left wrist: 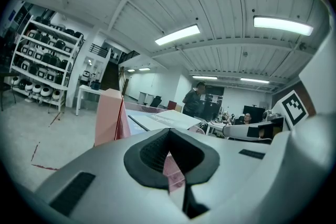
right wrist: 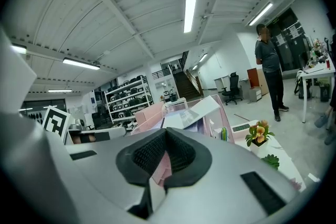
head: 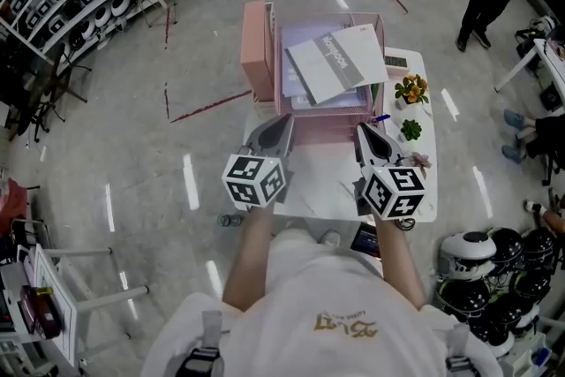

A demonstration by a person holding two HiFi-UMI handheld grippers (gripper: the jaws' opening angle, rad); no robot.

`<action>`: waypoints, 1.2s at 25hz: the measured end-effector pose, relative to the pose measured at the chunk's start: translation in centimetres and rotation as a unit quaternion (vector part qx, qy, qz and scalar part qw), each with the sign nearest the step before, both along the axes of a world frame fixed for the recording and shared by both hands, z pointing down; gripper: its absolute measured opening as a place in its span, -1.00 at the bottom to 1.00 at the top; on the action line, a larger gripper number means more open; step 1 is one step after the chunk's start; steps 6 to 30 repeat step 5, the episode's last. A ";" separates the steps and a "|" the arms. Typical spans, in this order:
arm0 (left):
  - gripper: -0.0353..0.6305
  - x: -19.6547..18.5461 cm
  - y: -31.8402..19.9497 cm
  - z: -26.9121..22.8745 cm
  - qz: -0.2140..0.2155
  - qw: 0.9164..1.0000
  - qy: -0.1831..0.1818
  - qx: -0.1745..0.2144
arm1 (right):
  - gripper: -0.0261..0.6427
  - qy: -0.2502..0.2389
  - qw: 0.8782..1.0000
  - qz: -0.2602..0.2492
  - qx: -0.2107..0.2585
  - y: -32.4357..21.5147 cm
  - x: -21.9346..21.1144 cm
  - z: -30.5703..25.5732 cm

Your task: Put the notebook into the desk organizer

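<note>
The notebook (head: 335,62) lies tilted across the top rims of the pink desk organizer (head: 258,49), over pale sheets in its tray. The left gripper (head: 284,123) and right gripper (head: 363,131) hover just before it, jaws together, both empty

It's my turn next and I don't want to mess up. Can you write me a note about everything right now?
Left gripper: fingers shut, empty, in front of the pink plastic desk organizer.
Right gripper: the same.
Grey-white paper notebook: lies tilted across the organizer's top, above the white table.
Done: notebook is at the organizer, neither gripper holding it.
Left: probably nudge it down flat inside.
</note>
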State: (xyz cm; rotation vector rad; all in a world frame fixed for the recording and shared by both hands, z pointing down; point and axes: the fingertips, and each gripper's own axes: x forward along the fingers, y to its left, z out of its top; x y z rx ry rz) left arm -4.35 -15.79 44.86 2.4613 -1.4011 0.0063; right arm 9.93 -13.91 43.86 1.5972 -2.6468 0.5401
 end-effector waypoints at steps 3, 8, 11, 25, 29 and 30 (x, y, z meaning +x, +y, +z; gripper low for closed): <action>-0.84 0.3 0.2 0.0 0.000 1.000 -0.001 -0.001 | -0.89 0.000 1.000 -0.003 0.001 0.2 0.1 -0.1; -0.84 0.4 0.4 0.1 -0.001 1.000 -0.001 -0.002 | -0.89 0.000 1.000 -0.005 0.002 0.4 0.2 -0.2; -0.84 0.4 0.4 0.1 -0.001 1.000 -0.001 -0.002 | -0.89 0.000 1.000 -0.005 0.002 0.4 0.2 -0.2; -0.84 0.4 0.4 0.1 -0.001 1.000 -0.001 -0.002 | -0.89 0.000 1.000 -0.005 0.002 0.4 0.2 -0.2; -0.84 0.4 0.4 0.1 -0.001 1.000 -0.001 -0.002 | -0.89 0.000 1.000 -0.005 0.002 0.4 0.2 -0.2; -0.84 0.4 0.4 0.1 -0.001 1.000 -0.001 -0.002 | -0.89 0.000 1.000 -0.005 0.002 0.4 0.2 -0.2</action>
